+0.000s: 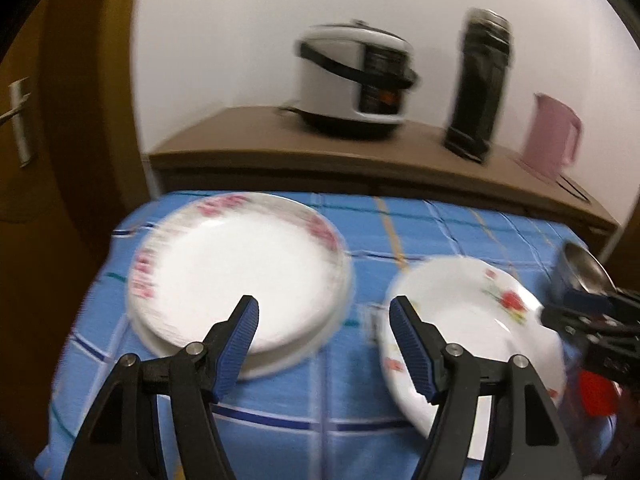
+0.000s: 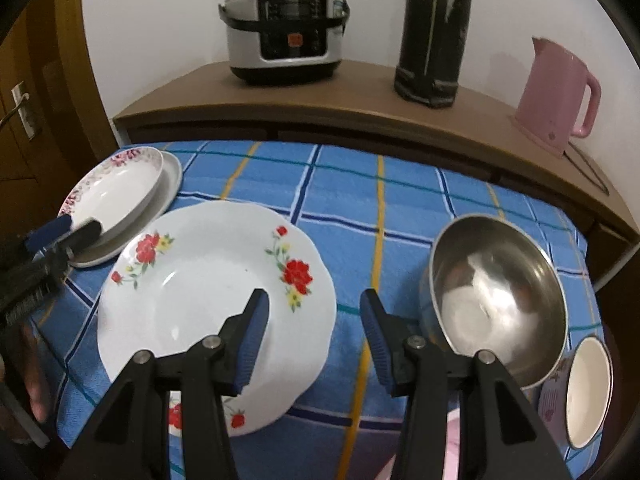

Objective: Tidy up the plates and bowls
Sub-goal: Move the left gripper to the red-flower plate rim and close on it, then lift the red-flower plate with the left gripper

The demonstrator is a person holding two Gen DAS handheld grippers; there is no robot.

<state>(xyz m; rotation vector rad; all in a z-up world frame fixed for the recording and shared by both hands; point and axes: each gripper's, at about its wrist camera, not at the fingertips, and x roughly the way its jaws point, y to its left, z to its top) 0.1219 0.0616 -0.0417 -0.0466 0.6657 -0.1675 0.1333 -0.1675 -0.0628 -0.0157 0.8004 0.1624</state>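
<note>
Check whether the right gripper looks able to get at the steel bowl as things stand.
Probably yes. The right gripper hovers with open, empty jaws over the checked cloth, and the steel bowl sits just to its right with nothing between them. The red-flowered plate lies on the other side.

Blue checked tablecloth (image 2: 344, 216), white red-flowered plate (image 2: 216, 304), pink kettle (image 2: 554, 92)

- My home kitchen: rice cooker (image 2: 285, 26), thermos (image 2: 434, 32) and pink kettle (image 2: 554, 92) on a sideboard (image 2: 320, 108).
- Checked tablecloth (image 2: 400, 208) under my plates (image 2: 216, 304).
</note>
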